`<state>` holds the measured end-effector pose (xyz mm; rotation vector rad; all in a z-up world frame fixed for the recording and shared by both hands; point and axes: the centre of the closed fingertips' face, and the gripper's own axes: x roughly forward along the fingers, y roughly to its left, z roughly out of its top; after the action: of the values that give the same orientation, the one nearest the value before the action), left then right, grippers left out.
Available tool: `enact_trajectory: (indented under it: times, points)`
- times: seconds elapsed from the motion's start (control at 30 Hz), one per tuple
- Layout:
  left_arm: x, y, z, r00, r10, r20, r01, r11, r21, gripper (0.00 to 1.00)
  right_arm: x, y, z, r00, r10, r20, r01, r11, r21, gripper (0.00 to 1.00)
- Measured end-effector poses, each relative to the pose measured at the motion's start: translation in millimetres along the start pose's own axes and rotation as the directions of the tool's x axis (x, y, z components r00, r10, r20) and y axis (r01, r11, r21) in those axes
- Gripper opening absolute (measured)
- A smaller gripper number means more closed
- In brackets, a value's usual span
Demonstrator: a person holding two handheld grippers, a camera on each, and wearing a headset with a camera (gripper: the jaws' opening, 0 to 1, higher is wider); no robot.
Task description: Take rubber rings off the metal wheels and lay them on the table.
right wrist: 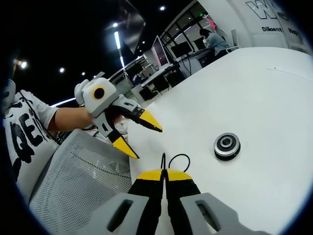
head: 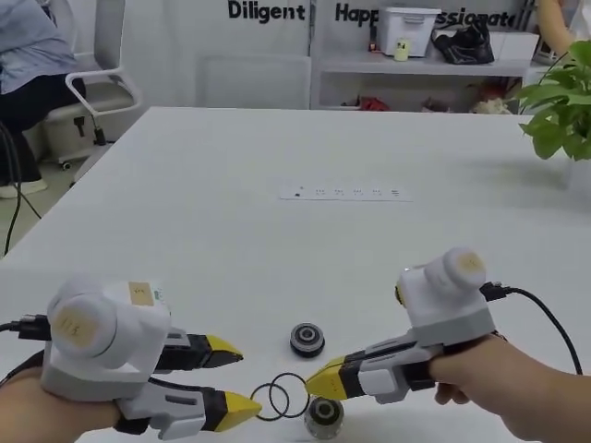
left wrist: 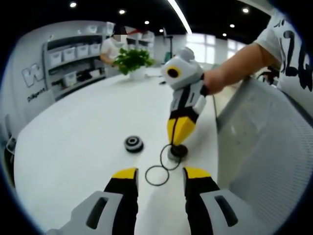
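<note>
1. Right claw (head: 323,378) was shut, its yellow tips pinching a thin black rubber ring (right wrist: 179,156) whose loop trailed down to the bench (head: 277,157) just ahead of the tips.
2. Left claw (head: 240,378) stood open and held nothing, its tips just beside the loops of rubber and pointing towards the right claw.
3. Directly below the right claw's tips sat the near wheel (head: 324,417), bright and bare-looking on top. The pinched ring ran towards it, and I could not tell whether the ring was fully clear of its groove.
4. A second loop (left wrist: 157,176) lay flat on the bench between the two claws. It was probably a ring already taken off, though the thin lines overlapped in the head view and it may have been part of the held one.
5. Further back, apart from both claws, the far wheel (head: 307,339) stood alone and looked dark around its rim, so its ring appeared to be in place.
6. By my reading, the step in hand was drawing the ring away from the near wheel.
7. Next, the ring needed to come wholly free and be laid flat on bare bench, with the open left claw steadying the wheel if it dragged. After that, the far wheel was left to do.
</note>
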<state>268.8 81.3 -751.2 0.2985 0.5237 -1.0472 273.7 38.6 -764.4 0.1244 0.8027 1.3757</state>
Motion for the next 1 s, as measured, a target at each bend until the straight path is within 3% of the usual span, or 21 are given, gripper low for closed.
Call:
enact_trajectory:
  times: [1.0]
  points:
    - [-0.7, 4.5, -4.4, 1.0, 0.007, -0.004, -0.007, 1.0, -0.013, 0.37, 18.4, -6.3, -6.0, 0.9987, -0.028, -0.042, 0.026, 0.999, -0.039, 0.0]
